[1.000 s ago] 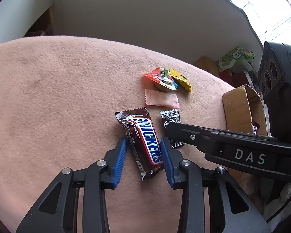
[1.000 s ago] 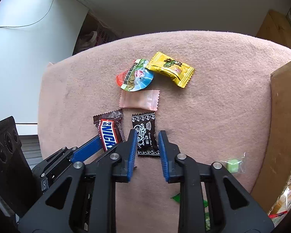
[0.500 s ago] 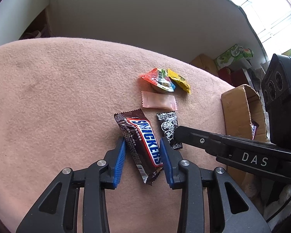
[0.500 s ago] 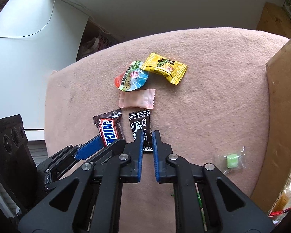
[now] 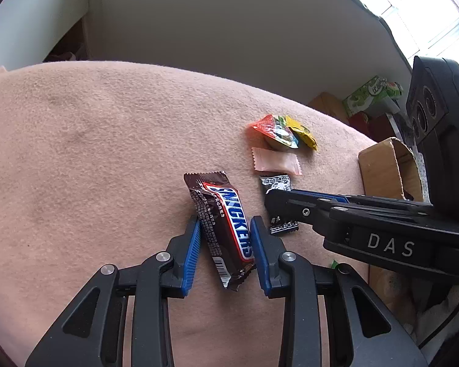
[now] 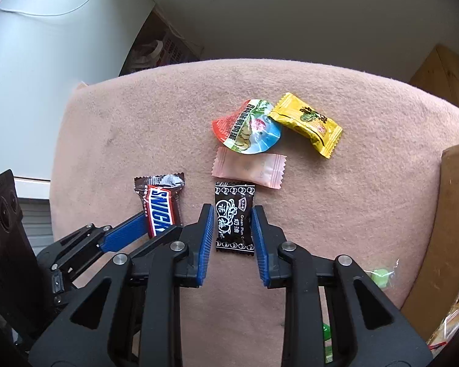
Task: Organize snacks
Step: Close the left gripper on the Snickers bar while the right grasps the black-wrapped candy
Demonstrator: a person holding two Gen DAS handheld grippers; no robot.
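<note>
A Snickers bar [image 5: 222, 223] lies on the pink cloth between the jaws of my left gripper [image 5: 225, 235]; the jaws stand open, close on either side of it. It also shows in the right wrist view [image 6: 160, 206]. A black plum candy [image 6: 234, 215] lies between the open jaws of my right gripper [image 6: 233, 231]; in the left wrist view the candy [image 5: 278, 202] is partly hidden by that gripper. Beyond lie a pink candy [image 6: 249, 169], a red-and-blue jelly cup [image 6: 248, 127] and a yellow candy [image 6: 309, 124].
A cardboard box [image 5: 388, 168] stands at the right edge of the cloth, its wall [image 6: 449, 214] also in the right wrist view. A small green candy [image 6: 381, 276] lies near it. A green carton [image 5: 373, 96] sits beyond the table.
My right gripper was nearly shut half a second ago and has opened around the black candy. The left gripper stays open about the Snickers bar, a little farther along it.
</note>
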